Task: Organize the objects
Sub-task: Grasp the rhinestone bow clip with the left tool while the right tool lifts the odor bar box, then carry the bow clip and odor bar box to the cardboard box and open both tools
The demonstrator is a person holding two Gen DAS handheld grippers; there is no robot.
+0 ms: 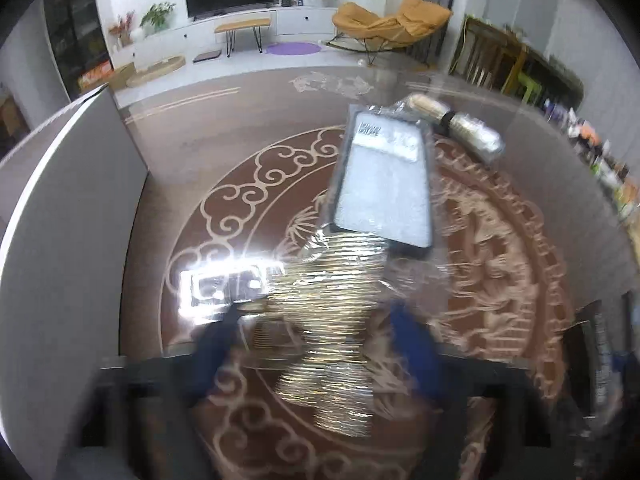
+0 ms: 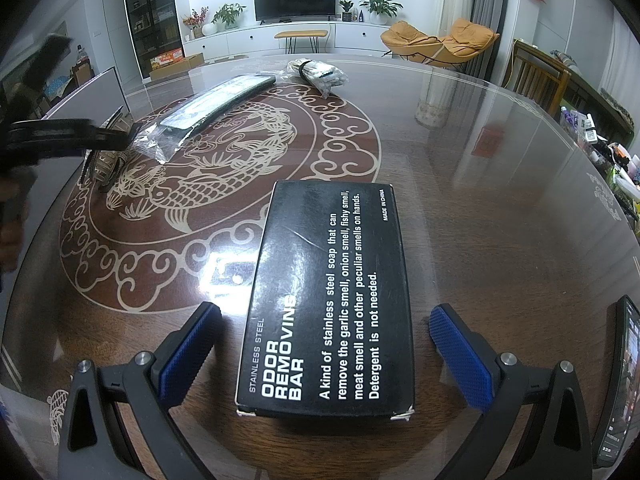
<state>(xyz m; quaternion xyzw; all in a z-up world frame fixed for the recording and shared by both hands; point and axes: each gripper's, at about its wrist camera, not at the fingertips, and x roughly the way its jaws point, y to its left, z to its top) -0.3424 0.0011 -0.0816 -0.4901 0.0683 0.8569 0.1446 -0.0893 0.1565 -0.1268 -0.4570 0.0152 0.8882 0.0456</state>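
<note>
The striped packet (image 1: 332, 320) in crinkly clear wrap sits between the blue pads of the left gripper (image 1: 316, 344). That view is smeared with motion, so I cannot tell for certain whether the pads press on it. From the right wrist view the same packet (image 2: 108, 160) looks lifted and tilted under the dark arm of that gripper, which suggests it is being carried. It hangs over the left part of the patterned table (image 2: 480, 200), near a grey-white box (image 1: 72, 208) at that edge.

The black soap box (image 2: 326, 300) lies flat on the table between the fingers of the right gripper (image 2: 326, 352). Those jaws stand wide apart, with a clear gap on each side of the box, so nothing is held there.

By my reckoning the sorting is barely begun. One item seems to be on its way, perhaps to the grey-white box, while the rest are scattered. A flat card in a plastic sleeve (image 1: 384, 184) lies just beyond the packet. A wrapped bundle (image 1: 460, 124) rests at the far side of the table, beside the sleeve's far end. A phone (image 2: 618, 384) stands at the right edge, near the right gripper's outer finger.

Glare from a ceiling light (image 1: 224, 284) washes out part of the glossy top. The plastic sleeve lies close to the carried packet and could get snagged.
</note>
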